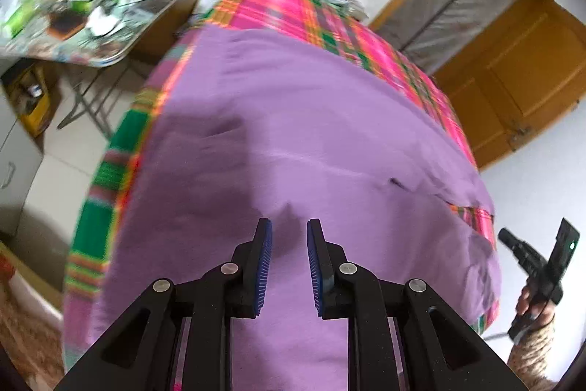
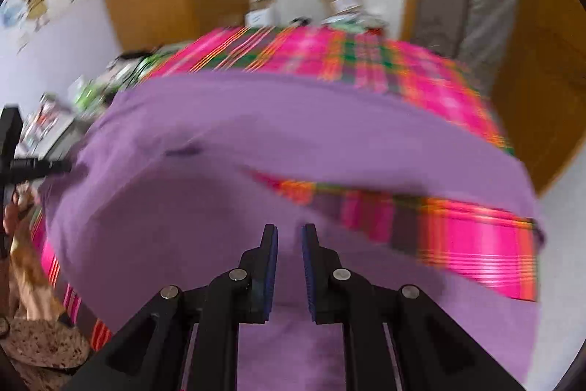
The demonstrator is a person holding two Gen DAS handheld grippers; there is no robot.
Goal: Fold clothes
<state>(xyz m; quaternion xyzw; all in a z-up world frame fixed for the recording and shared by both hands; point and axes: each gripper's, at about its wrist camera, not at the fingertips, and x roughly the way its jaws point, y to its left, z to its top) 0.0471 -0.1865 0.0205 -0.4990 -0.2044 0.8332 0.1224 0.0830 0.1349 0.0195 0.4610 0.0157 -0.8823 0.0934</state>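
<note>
Purple garment (image 1: 293,141) spread on plaid-covered bed (image 1: 329,21).
Left gripper (image 1: 289,262) and right gripper (image 2: 289,266): tilted down above the garment, jaws slightly apart, holding nothing.

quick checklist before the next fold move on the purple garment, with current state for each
1. Left gripper jaws apart, nothing between the pads: ok.
2. Right gripper jaws apart, nothing pinched: ok.
3. Purple garment lies spread on the plaid bed cover: ok.
4. Garment flat: not ok, creases show and one part lies folded over near the right gripper.
5. Which edge or corner to grasp: cannot tell, both views are blurred.
6. Grippers apart from each other: ok.
</note>
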